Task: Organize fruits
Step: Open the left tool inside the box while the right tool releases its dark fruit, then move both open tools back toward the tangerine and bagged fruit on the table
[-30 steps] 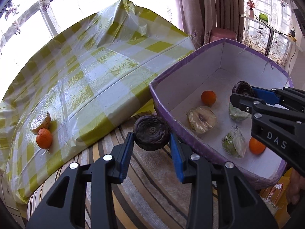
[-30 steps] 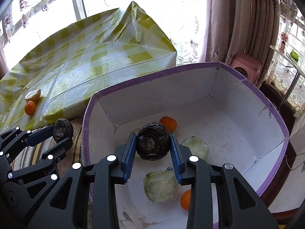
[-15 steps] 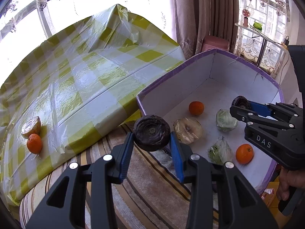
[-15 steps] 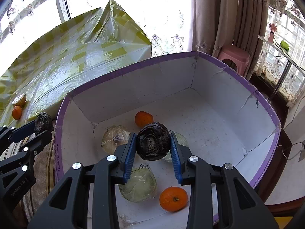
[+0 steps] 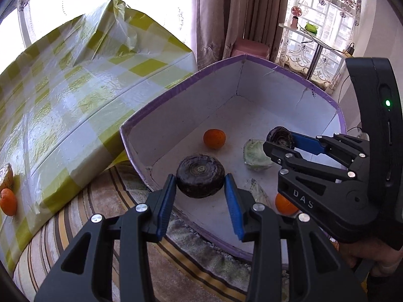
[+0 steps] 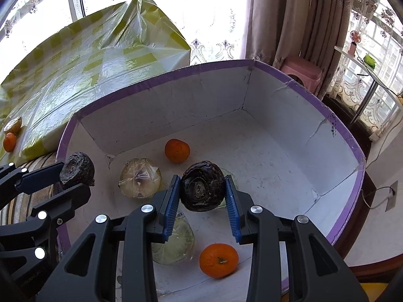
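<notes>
The table, under its yellow checked plastic cover, was the biggest thing I saw, with one orange and a wrapped fruit near its edge. Beside it sat the white box with the purple rim, on a striped rug. Inside the box lay two oranges and three fruits in clear wrap. My left tongs were closed on a dark wrinkled fruit, which I held over the box's near corner. My right tongs gripped a second dark fruit above the middle of the box floor, clear of the fruit lying below it.
</notes>
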`<state>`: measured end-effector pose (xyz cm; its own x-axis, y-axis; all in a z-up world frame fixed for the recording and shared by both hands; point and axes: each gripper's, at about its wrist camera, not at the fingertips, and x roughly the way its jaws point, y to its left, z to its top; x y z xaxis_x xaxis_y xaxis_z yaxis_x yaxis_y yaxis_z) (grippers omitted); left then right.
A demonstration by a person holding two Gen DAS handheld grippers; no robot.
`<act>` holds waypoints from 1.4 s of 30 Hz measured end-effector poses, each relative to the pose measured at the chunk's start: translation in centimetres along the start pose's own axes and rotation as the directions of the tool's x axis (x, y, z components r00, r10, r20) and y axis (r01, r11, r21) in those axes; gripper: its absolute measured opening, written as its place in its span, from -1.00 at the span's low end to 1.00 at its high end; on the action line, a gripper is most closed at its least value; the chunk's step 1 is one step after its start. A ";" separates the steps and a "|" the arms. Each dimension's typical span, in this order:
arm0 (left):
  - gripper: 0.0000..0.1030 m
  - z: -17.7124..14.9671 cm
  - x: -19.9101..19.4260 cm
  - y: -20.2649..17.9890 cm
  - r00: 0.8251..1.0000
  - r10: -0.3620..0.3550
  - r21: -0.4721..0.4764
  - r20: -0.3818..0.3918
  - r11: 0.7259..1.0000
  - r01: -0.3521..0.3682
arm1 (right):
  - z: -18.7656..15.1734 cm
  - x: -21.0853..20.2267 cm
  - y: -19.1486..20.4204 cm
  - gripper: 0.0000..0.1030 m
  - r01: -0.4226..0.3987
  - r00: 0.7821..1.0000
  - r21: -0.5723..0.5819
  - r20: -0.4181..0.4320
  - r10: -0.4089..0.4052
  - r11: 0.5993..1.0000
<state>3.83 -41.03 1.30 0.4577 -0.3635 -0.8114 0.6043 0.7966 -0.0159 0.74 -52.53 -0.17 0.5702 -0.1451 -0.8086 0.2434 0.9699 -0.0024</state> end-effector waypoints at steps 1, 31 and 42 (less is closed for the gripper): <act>-0.14 0.0 0.0 0.0 1.000 -0.008 0.002 0.001 1.000 0.008 | 0.0 0.0 0.0 -0.30 -0.001 1.000 0.000 0.000 0.001 1.000; 0.96 -1.9 -6.9 5.7 0.959 0.223 -0.155 0.173 0.968 -0.197 | 0.8 -1.9 1.7 0.67 0.060 0.996 -0.043 0.076 -0.057 0.997; 0.78 -5.7 -9.4 11.4 0.938 0.332 -0.287 0.105 0.913 -0.291 | 0.5 -3.8 7.8 0.68 -0.126 0.987 -0.134 0.083 0.138 0.983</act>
<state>2.66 -25.80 5.42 0.6979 -0.1270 -0.7049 0.2311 0.9714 0.0538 0.89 -44.48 3.13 0.6614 -0.0257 -0.7496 0.0626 0.9978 0.0210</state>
